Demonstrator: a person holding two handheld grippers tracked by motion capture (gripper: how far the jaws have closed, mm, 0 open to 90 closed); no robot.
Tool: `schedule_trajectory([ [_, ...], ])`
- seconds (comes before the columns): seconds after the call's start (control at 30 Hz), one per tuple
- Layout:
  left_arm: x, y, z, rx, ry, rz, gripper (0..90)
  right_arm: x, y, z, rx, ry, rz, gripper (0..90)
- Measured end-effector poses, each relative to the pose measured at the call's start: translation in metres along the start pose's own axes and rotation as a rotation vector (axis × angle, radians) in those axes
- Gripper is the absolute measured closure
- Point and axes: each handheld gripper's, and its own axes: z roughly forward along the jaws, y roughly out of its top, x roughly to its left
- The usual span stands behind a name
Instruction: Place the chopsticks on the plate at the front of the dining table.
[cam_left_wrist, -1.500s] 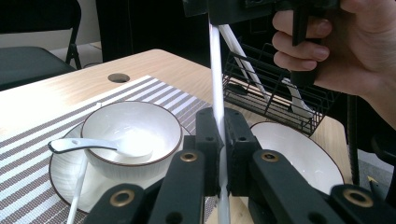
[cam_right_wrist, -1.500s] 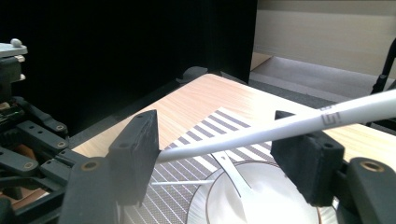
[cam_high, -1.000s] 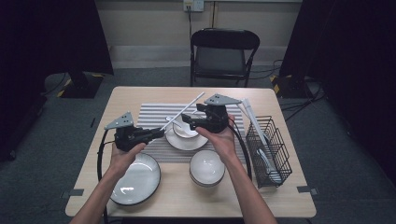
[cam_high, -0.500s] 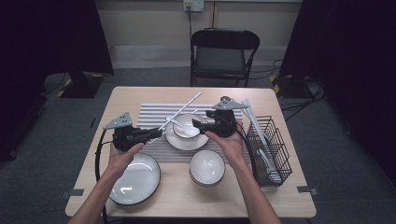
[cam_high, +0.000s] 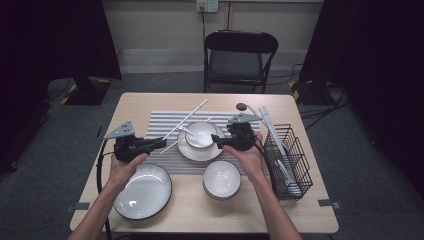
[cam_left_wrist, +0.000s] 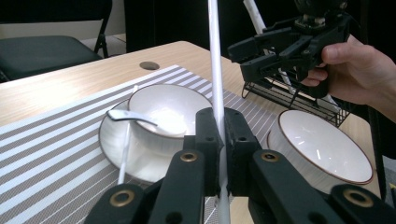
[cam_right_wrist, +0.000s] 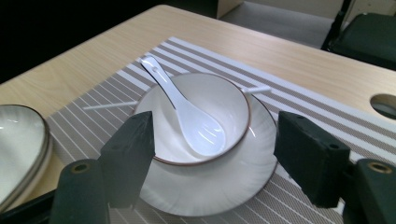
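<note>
No text, label, brand, number or sign can be read in any of the views.
</note>
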Motion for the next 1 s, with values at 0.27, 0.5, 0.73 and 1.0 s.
schedule_trajectory([
  [0.27, 0.006, 0.004, -0.007, -0.012, 0.012, -0.006, 86.4, -0.01, -0.01, 0.009, 0.057, -0.011, 0.021, 28.3],
  [0.5, 0.012, 0.007, -0.007, -0.004, 0.026, -0.007, 86.4, -0.018, -0.022, 0.014, 0.079, -0.023, 0.037, 27.1],
  [0.73, 0.015, 0.016, -0.001, 0.008, 0.023, 0.007, 86.4, -0.021, -0.029, 0.021, 0.113, -0.036, 0.033, 24.7],
  [1.0, 0.024, 0.022, -0.001, 0.004, 0.034, 0.002, 86.4, -0.023, -0.038, 0.025, 0.139, -0.037, 0.029, 21.1],
])
